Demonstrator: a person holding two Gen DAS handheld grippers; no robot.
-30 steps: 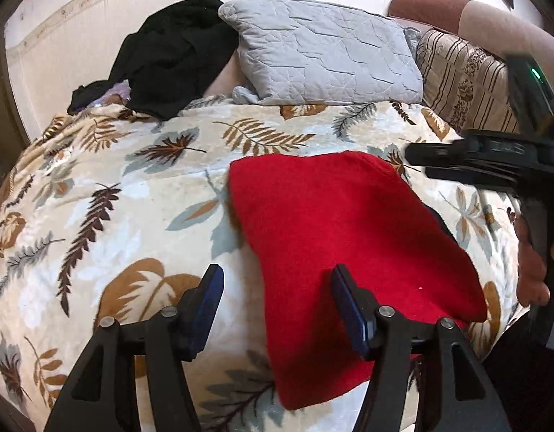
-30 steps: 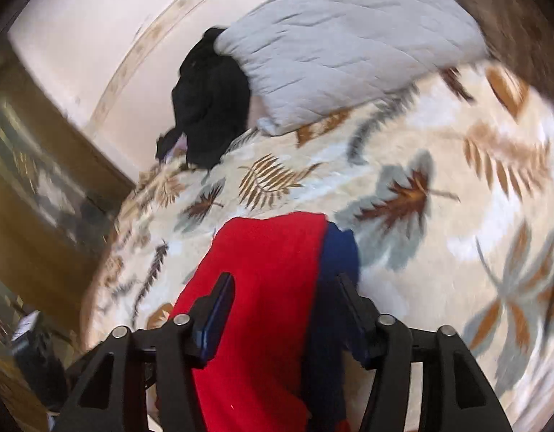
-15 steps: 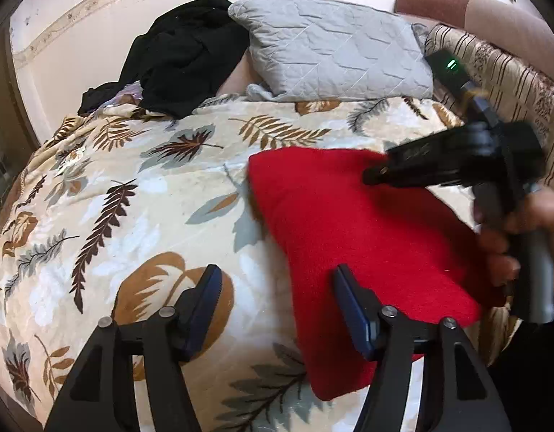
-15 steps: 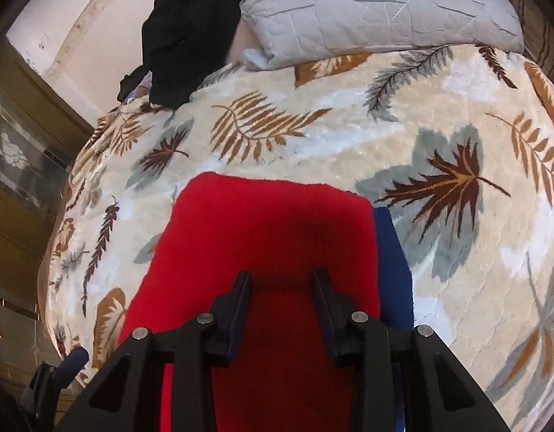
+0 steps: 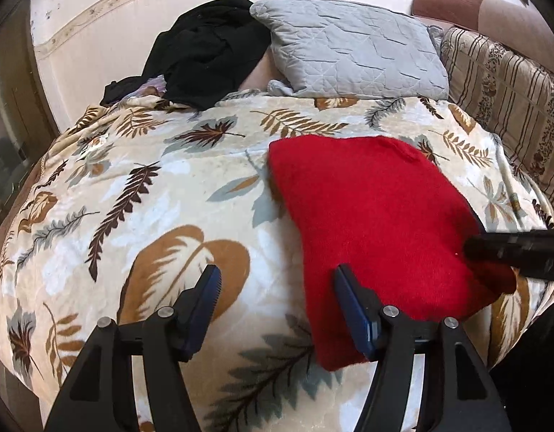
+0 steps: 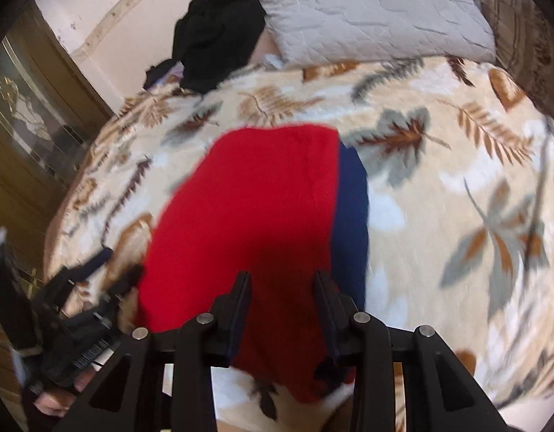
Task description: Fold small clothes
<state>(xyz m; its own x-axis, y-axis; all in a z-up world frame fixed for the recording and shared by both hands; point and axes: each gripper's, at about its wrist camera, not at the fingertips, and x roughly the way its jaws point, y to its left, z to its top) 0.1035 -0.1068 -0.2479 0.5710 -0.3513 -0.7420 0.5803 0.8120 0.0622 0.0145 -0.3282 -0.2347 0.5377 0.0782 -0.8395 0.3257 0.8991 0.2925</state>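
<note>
A folded red garment [image 5: 377, 216] lies flat on the leaf-print blanket [image 5: 169, 187], and the right wrist view shows a dark blue layer [image 6: 352, 198] sticking out along its right side. My left gripper [image 5: 277, 277] is open at the garment's near left edge. Its right finger is over the red cloth and its left finger over the blanket. My right gripper [image 6: 282, 284] hovers over the garment's near end [image 6: 259, 216], jaws narrowed but apart, with flat red cloth showing between them. One of its fingers [image 5: 510, 252] reaches in at the cloth's right edge.
A grey quilted pillow [image 5: 348, 46] and a heap of black clothes [image 5: 212, 50] lie at the head of the bed. A striped cushion [image 5: 503, 82] runs along the right side. A wooden cabinet with glass doors [image 6: 32, 115] stands to the left of the bed.
My right gripper narrowed its jaws and came down from above the garment to its near right edge. My left gripper edged slightly left and lower along the near side.
</note>
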